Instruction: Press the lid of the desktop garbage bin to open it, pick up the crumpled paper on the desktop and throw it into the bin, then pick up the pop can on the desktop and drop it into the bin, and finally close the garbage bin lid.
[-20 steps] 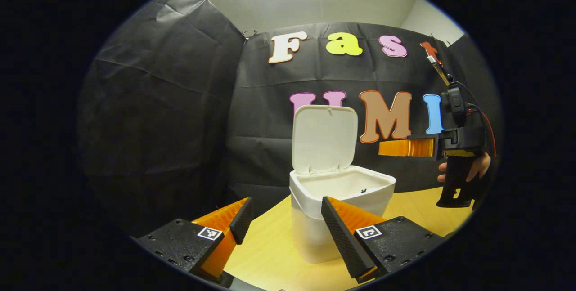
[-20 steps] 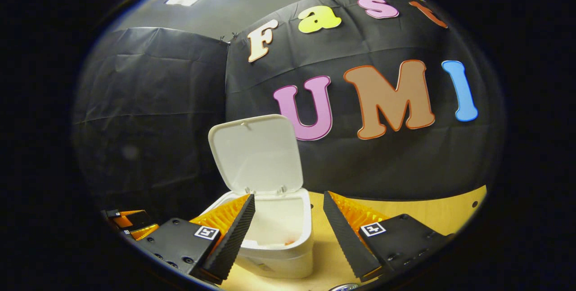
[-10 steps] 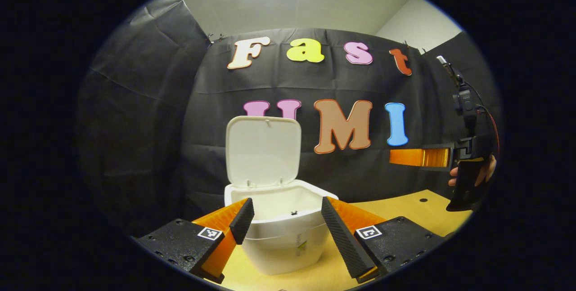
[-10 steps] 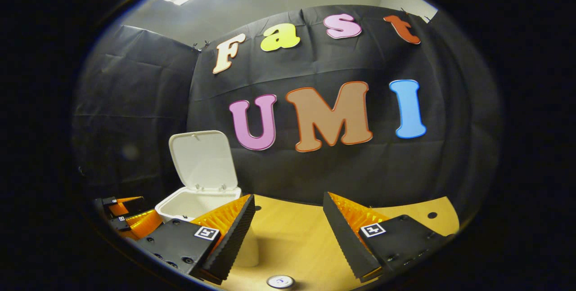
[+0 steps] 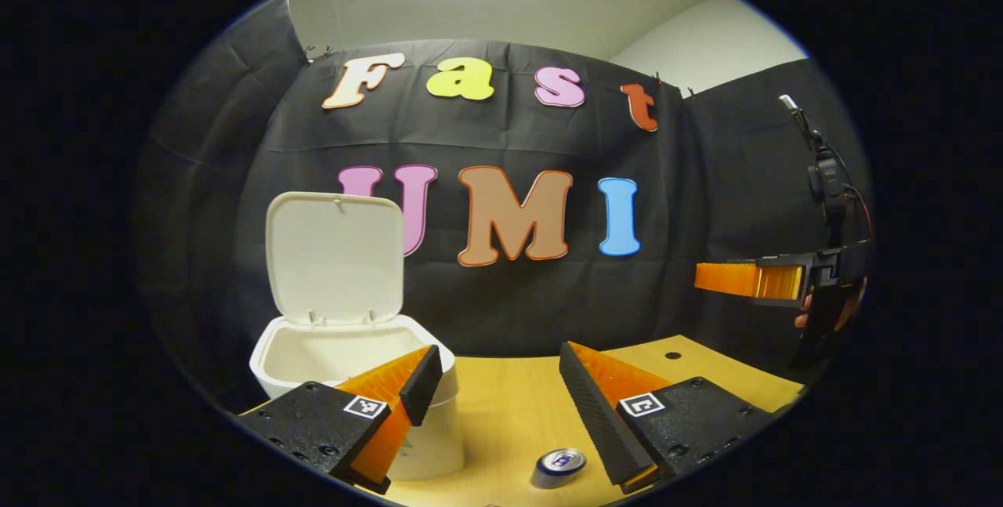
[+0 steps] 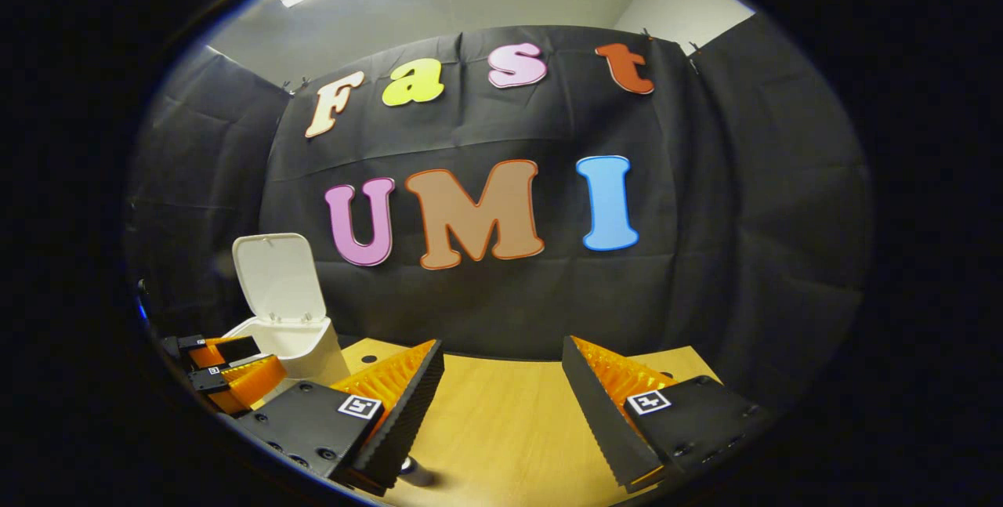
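Note:
The white desktop bin (image 5: 313, 354) stands at the left of the wooden table (image 5: 501, 405) with its lid (image 5: 333, 256) raised upright. A pop can (image 5: 559, 466) lies on the table close in front, just below and between my left gripper's fingers. My left gripper (image 5: 498, 350) is open and holds nothing. In the right gripper view the bin (image 6: 294, 338) sits far left with its lid (image 6: 278, 276) up, and a bit of the can (image 6: 415, 472) peeks out by my finger. My right gripper (image 6: 501, 342) is open and holds nothing, above the table.
The right gripper (image 5: 748, 278), held by a hand (image 5: 834, 311), hangs in the air at the far right of the left gripper view. The left gripper (image 6: 239, 370) shows at the far left of the right gripper view, beside the bin. The black cloth wall stands behind the table (image 6: 501, 421).
Both views have swung right, so the bin has slid to the left in each. The pop can has come into the left gripper view. Both grippers have stayed open.

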A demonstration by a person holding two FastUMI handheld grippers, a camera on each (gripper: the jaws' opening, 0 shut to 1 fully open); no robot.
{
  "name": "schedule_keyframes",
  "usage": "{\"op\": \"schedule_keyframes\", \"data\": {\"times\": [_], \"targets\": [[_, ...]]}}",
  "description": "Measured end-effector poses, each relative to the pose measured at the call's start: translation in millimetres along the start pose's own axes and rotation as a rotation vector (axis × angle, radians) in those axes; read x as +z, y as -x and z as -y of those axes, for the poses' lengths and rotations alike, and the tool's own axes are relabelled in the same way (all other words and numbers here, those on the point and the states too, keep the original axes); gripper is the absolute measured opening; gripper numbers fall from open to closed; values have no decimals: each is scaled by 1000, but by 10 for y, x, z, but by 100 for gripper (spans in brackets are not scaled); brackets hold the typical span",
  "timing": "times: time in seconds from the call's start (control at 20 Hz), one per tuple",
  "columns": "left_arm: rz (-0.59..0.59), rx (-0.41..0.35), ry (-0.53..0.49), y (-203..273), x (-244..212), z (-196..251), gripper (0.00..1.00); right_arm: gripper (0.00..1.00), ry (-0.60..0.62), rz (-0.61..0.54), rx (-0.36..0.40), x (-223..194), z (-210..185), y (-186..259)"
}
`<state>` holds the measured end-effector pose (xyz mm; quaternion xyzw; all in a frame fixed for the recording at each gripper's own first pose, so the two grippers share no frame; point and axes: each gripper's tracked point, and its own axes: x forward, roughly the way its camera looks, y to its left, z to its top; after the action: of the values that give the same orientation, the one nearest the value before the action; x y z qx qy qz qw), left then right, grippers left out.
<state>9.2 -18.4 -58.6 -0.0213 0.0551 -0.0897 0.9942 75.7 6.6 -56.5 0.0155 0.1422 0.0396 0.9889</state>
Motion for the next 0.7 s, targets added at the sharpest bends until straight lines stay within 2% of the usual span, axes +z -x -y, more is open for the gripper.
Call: {"op": "schedule_keyframes", "data": {"times": [0.3,0.5,0.7], "targets": [[-68,-86,43,-178,-312,470,94,98,-30,-7,-120,-64,650,303],[-146,-89,43,-239,-685,568,92,98,-43,-30,-172,-185,926,472],[-258,-84,69,-286,-1273,605,92,97,-46,-59,-218,-316,1157,633]]}}
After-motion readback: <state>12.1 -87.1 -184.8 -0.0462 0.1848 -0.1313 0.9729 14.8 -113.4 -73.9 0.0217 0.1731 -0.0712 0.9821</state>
